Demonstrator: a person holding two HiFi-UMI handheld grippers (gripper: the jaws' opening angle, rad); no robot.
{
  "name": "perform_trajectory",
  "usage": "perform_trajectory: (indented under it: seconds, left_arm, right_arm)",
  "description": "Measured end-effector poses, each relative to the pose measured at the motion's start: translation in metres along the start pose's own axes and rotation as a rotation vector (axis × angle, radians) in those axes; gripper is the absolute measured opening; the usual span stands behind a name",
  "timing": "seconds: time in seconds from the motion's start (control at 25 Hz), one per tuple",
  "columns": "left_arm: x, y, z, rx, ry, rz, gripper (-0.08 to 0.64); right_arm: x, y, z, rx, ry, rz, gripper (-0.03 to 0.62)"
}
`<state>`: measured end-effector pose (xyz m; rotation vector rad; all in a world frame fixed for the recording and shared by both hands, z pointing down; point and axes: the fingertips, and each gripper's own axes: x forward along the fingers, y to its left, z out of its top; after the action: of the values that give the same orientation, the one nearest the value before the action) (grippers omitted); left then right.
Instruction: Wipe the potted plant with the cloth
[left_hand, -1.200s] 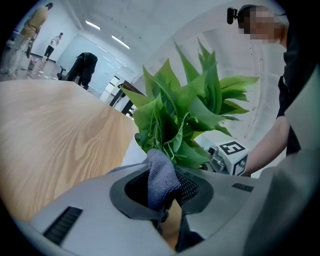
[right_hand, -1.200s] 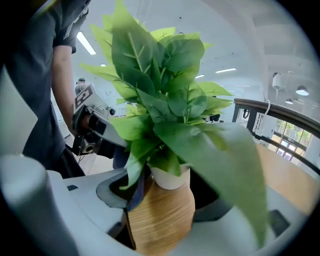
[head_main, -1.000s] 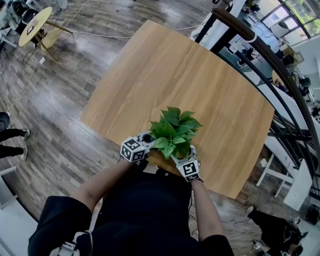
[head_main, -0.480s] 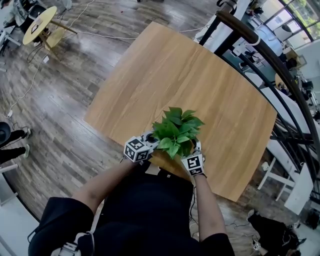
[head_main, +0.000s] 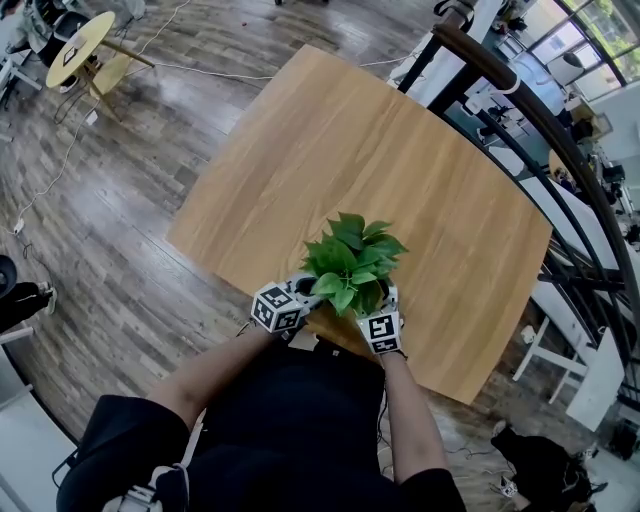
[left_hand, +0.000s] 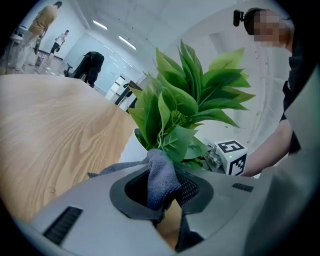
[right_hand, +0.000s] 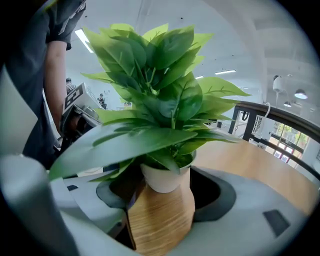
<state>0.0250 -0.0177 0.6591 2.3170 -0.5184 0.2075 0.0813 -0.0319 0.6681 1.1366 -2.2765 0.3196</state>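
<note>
At the near edge of the counter (head_main: 420, 180), the left claw (left_hand: 167, 189), clenched on the cloth (left_hand: 160, 170), should stroke the plant (right_hand: 160, 100) gently outward while the spread right claw (right_hand: 162, 200) brackets the pot (right_hand: 162, 180).

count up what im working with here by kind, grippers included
potted plant: 1
cloth: 1
grippers: 2, the left gripper shut on the cloth, the right gripper open with the plant's white pot between its jaws
total: 4
</note>
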Motion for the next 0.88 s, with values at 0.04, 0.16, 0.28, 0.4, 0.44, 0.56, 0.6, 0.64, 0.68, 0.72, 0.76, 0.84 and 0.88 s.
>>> perform_trajectory:
  seconds: [0.04,0.16,0.28,0.4,0.44,0.56,0.6,0.64,0.68,0.72,0.76,0.84,0.88]
  left_arm:
    - [-0.001,0.001,0.001,0.000,-0.003,0.007,0.087]
    - [-0.006,0.009,0.008,0.007,-0.011,0.028,0.087]
    - [-0.016,0.017,0.016,0.001,-0.018,0.042,0.087]
    - [-0.020,0.026,0.021,0.010,-0.020,0.058,0.087]
    - [-0.021,0.029,0.024,0.011,-0.023,0.063,0.087]
    - [-0.021,0.034,0.031,0.007,-0.039,0.075,0.087]
    - [-0.021,0.035,0.033,0.004,-0.044,0.079,0.087]
    - [-0.020,0.035,0.034,0.001,-0.049,0.081,0.087]
    - [-0.019,0.035,0.035,-0.003,-0.052,0.082,0.087]
    - [-0.017,0.034,0.035,-0.007,-0.054,0.080,0.087]
    - [-0.015,0.033,0.035,-0.011,-0.055,0.078,0.087]
    - [-0.014,0.033,0.036,-0.029,-0.070,0.082,0.087]
    - [-0.014,0.033,0.036,-0.039,-0.080,0.087,0.087]
  right_arm:
    - [-0.001,0.002,-0.001,-0.001,0.001,0.001,0.307]
    - [-0.007,0.016,-0.003,-0.005,-0.002,0.020,0.308]
    - [-0.011,0.036,-0.009,-0.058,0.006,0.047,0.308]
    - [-0.015,0.031,-0.017,-0.058,0.035,0.005,0.308]
    - [-0.015,0.022,-0.018,-0.050,0.040,-0.021,0.308]
    - [-0.010,0.003,-0.012,-0.061,0.041,-0.043,0.308]
    - [-0.008,0.001,-0.008,-0.076,0.038,-0.028,0.308]
    - [-0.005,0.000,-0.003,-0.096,0.035,-0.010,0.308]
    - [-0.003,0.000,0.001,-0.112,0.030,0.004,0.308]
    - [0.000,0.000,0.004,-0.118,0.025,0.011,0.308]
    - [0.002,0.000,0.006,-0.111,0.018,0.013,0.308]
    - [0.006,0.000,0.010,-0.074,0.002,0.002,0.308]
    - [0.007,0.000,0.010,-0.057,-0.007,-0.008,0.308]
